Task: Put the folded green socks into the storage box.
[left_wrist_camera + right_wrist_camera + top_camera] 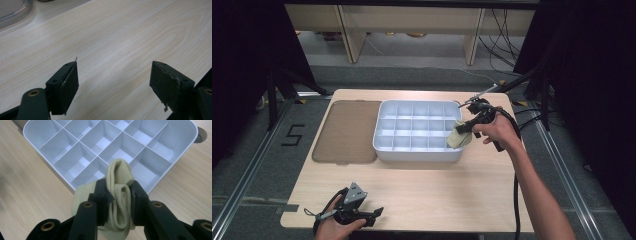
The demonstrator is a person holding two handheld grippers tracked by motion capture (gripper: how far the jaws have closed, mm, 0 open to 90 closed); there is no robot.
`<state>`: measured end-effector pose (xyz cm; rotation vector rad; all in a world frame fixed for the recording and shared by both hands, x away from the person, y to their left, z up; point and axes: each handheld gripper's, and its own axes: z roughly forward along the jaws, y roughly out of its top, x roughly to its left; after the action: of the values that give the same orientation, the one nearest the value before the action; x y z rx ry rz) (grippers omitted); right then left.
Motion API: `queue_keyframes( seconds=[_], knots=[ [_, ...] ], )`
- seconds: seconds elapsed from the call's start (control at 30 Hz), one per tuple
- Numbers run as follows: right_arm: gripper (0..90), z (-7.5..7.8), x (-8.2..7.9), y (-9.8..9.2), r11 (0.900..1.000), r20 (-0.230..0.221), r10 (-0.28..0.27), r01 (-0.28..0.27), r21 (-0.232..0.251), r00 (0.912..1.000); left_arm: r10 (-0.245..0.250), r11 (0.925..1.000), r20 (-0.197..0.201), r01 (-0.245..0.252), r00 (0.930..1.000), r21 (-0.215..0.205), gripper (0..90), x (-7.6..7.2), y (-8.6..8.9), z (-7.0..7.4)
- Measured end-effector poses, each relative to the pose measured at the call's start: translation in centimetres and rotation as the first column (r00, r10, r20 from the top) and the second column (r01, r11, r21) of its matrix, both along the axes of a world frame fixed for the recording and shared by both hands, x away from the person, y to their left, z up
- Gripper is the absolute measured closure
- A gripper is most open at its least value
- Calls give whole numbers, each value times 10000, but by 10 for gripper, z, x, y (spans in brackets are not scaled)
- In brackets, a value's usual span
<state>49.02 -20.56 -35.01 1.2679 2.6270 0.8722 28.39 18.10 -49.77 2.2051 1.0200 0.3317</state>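
While the right tool (pixel 119 202) pinches a folded cream sock (pixel 120 195) between its jaws, the bundle hangs just over the near corner of the white divided tray (pixel 382 131), so it looks lined up for a drop into one of the empty compartments ahead of the jaws. Further off, the left tool (pixel 113 83) rests wide open over bare table (pixel 120 37), holding nothing, apparently waiting its turn. A brown lid (pixel 346 131) lies flat beside the tray.

High view above the near edge facing forward and down, both gripper views close behind their jaws, divided tray (pixel 417 150) (pixel 45 135) ahead of the right jaws, shared with the high view.
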Motion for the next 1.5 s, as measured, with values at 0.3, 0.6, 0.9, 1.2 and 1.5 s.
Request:
queue_keyframes(
  seconds=[0.3, 0.6, 0.9, 1.2, 1.5],
  knots=[
    [720, -6, 9, -2, 9998, 240, 86, -82, -182, 9997, 50, 9999, 82, -49, 10000, -92, 225, 0, -1, -1],
    [720, -16, 14, 2, 9994, 65, 68, -66, -352, 10000, 50, 9999, 52, -49, 10000, -109, 225, -1, -2, -2],
    [720, -28, 22, 7, 9978, -22, 157, -158, -641, 9999, 93, 9997, 81, -92, 9999, -207, 225, -1, -2, -2],
    [720, -36, 26, 14, 9930, -170, 269, -287, -1148, 9995, 30, 9999, 48, -30, 10000, -128, 225, -1, -2, -2],
    [720, -45, 29, 17, 9871, -267, 224, -264, -1581, 9994, 431, 9974, 73, -426, 9990, -573, 225, -2, -6, -5]
  ],
)
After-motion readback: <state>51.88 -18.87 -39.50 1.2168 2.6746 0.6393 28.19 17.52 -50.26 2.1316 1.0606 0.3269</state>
